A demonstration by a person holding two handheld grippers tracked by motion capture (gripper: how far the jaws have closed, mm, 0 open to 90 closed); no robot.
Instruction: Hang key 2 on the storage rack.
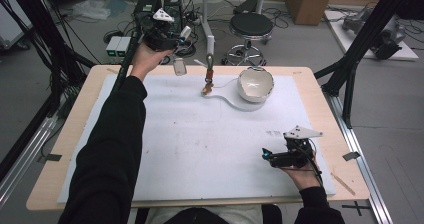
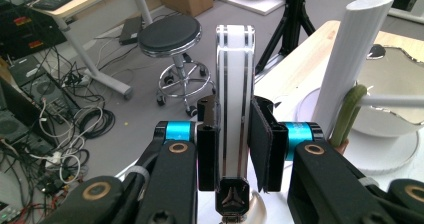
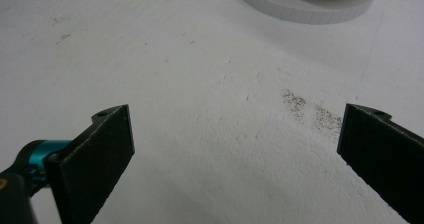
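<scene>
White tabletop [image 1: 200, 149]: left hand-held gripper [image 1: 176, 59] at eleven o'clock clamps a clear block [image 2: 235, 99]; right hand-held gripper [image 1: 267, 156] at four o'clock gapes, empty.

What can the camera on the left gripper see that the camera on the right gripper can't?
The left gripper view alone shows the left gripper shut on a clear, white-striped flat piece, a black round stool, floor cables and a white upright post. The right gripper view alone shows the right gripper with jaws wide apart over dark specks. Both show the round white base on the white table cover.
</scene>
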